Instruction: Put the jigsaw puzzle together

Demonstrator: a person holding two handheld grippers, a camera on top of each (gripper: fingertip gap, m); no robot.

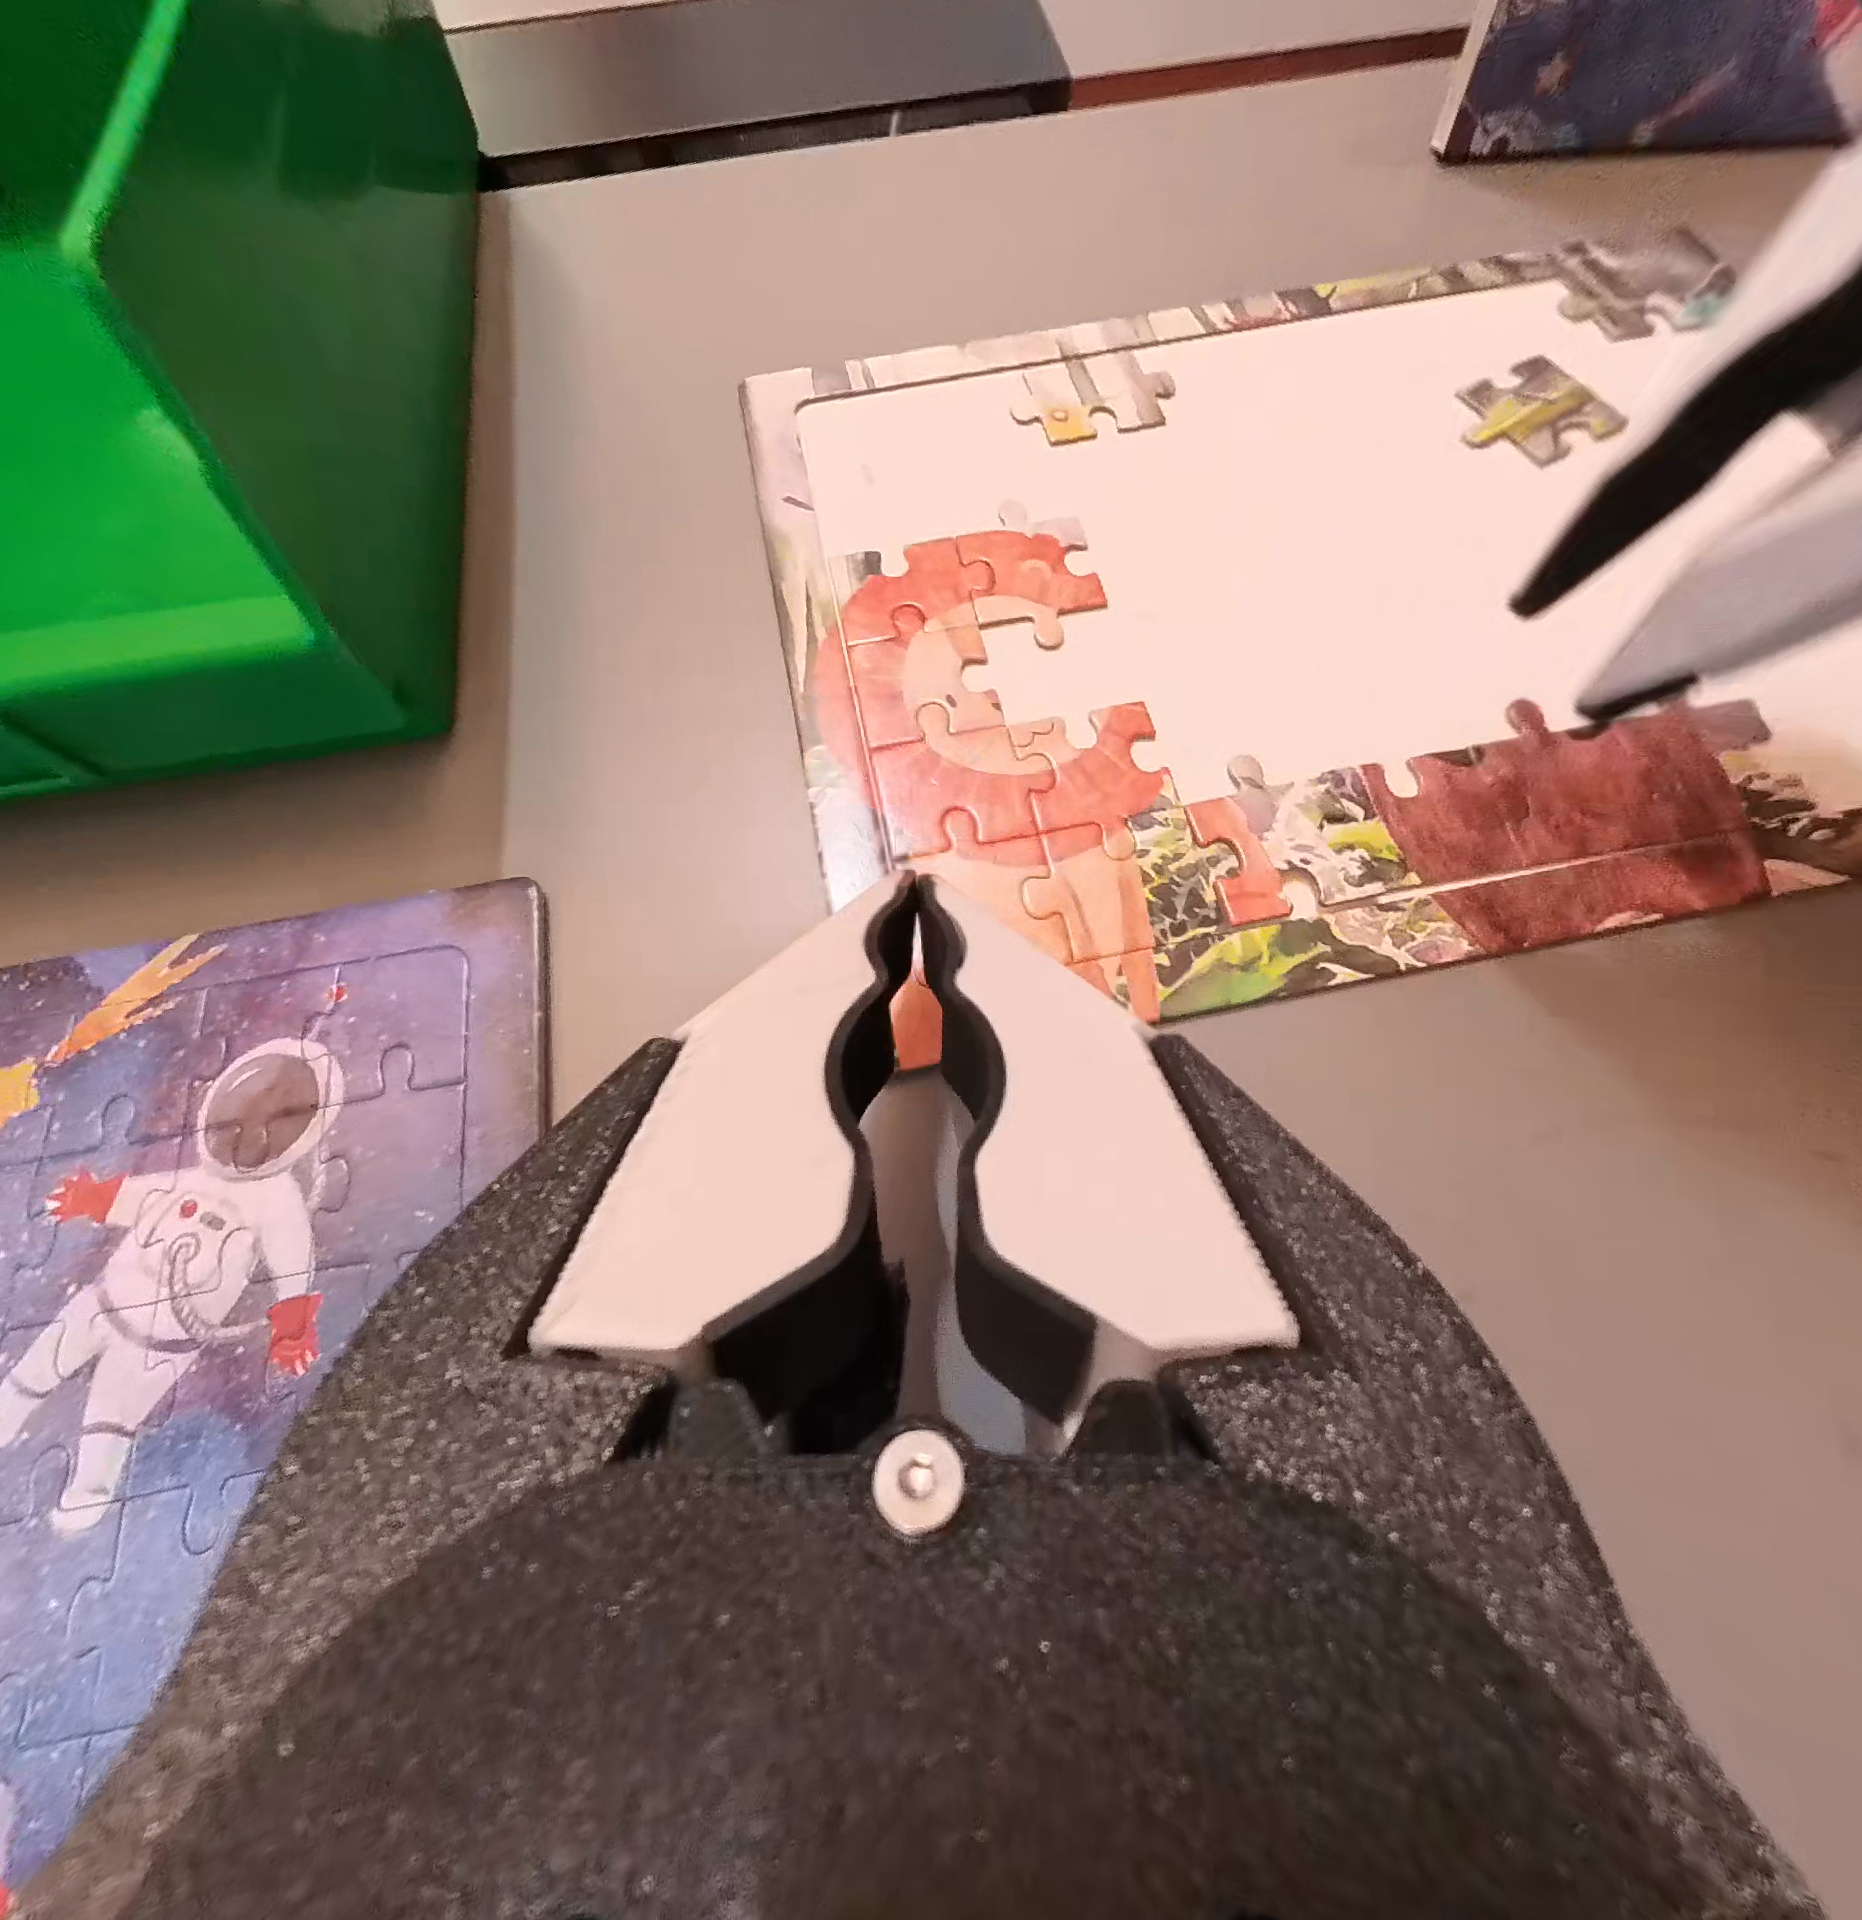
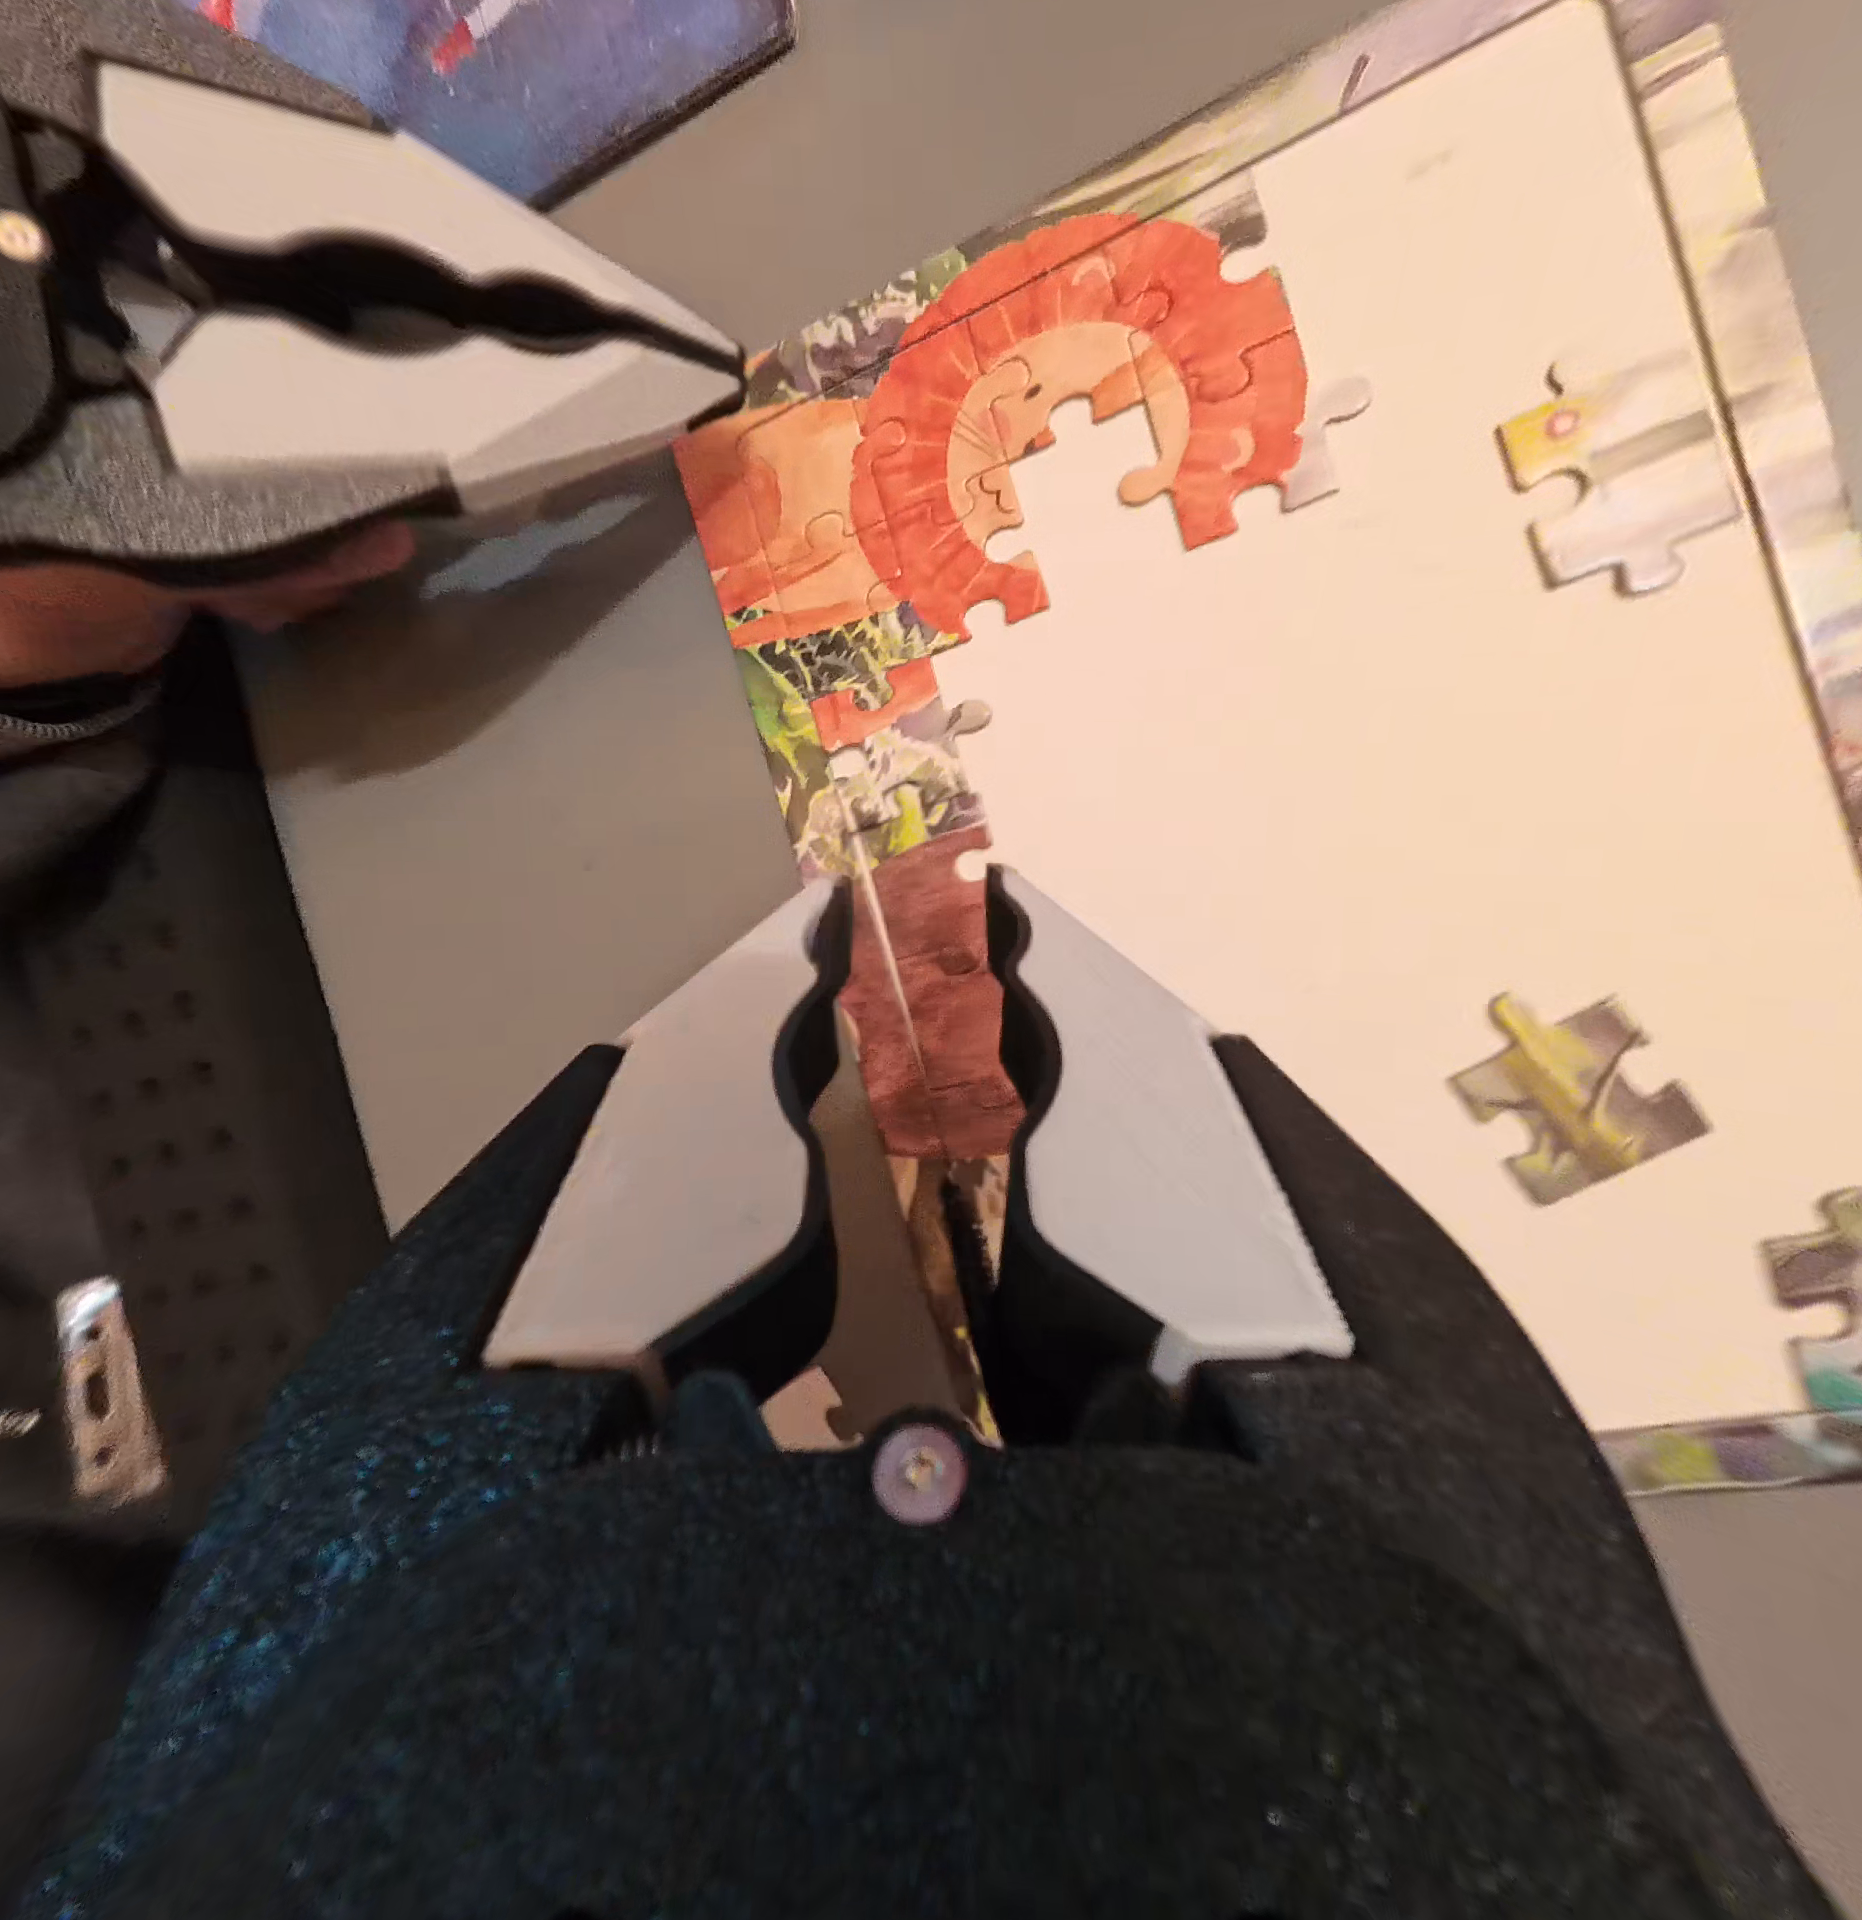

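Grey bench (image 1: 646, 416) carries lion jigsaw tray (image 1: 1322, 582), half filled. Left gripper (image 1: 914, 894) fingers pressed together, empty, at tray near corner. Right gripper (image 2: 911, 883) fingers slightly spread over brown pieces (image 2: 932, 997), pinching nothing visible. Loose piece (image 2: 1576, 1096) right of right fingers: light, thin, stiff cardboard, probably slippery; take by opposite edges.

The puzzle tray (image 1: 1322, 540) has a cream-white floor and a grey-green painted border. Inside it, the joined pieces (image 1: 994, 717) show an orange-red lion mane, green foliage and a brown patch. Left of the tray, the bin (image 1: 220, 416) is bright green and the finished puzzle (image 1: 179, 1143) is purple-blue with a white astronaut. The bench (image 1: 615, 468) is grey.
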